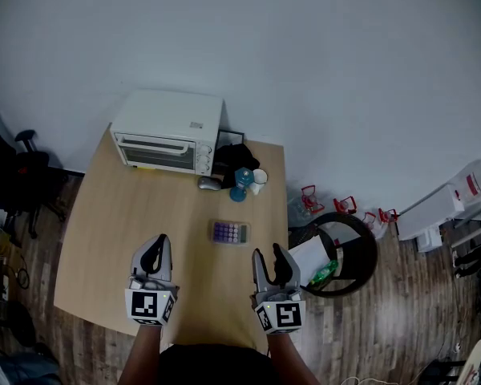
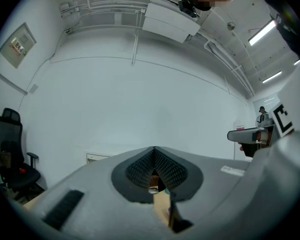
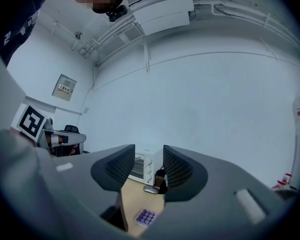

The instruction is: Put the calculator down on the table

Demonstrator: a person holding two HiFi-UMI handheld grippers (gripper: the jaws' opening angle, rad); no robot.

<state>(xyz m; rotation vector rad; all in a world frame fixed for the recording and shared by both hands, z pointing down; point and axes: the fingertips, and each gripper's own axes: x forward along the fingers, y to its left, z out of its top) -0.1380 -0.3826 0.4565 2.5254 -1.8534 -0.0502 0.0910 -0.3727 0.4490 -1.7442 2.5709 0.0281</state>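
Lying flat on the table (image 1: 120, 239), the calculator (image 1: 229, 232) shows its purple keys upward. It is about halfway between the near edge and the far edge, closer to the right edge than to the left one. Neither tool touches it.

The left tool (image 1: 156, 255) hangs over the near part of the table, and its jaws are pressed together with nothing between them. The right tool (image 1: 271, 265) is over the near right part of the table. Its jaws are spread and they hold nothing. The calculator lies in front of both tools, apart from them, and is nearer to the right tool. In the right gripper view it appears low in the gap between the spread jaws.

A white toaster oven (image 1: 170, 141) stands at the far left corner. Beside it, along the far edge, are a grey mouse (image 1: 209, 184), a blue cup (image 1: 240, 184) and a white cup (image 1: 259, 176).
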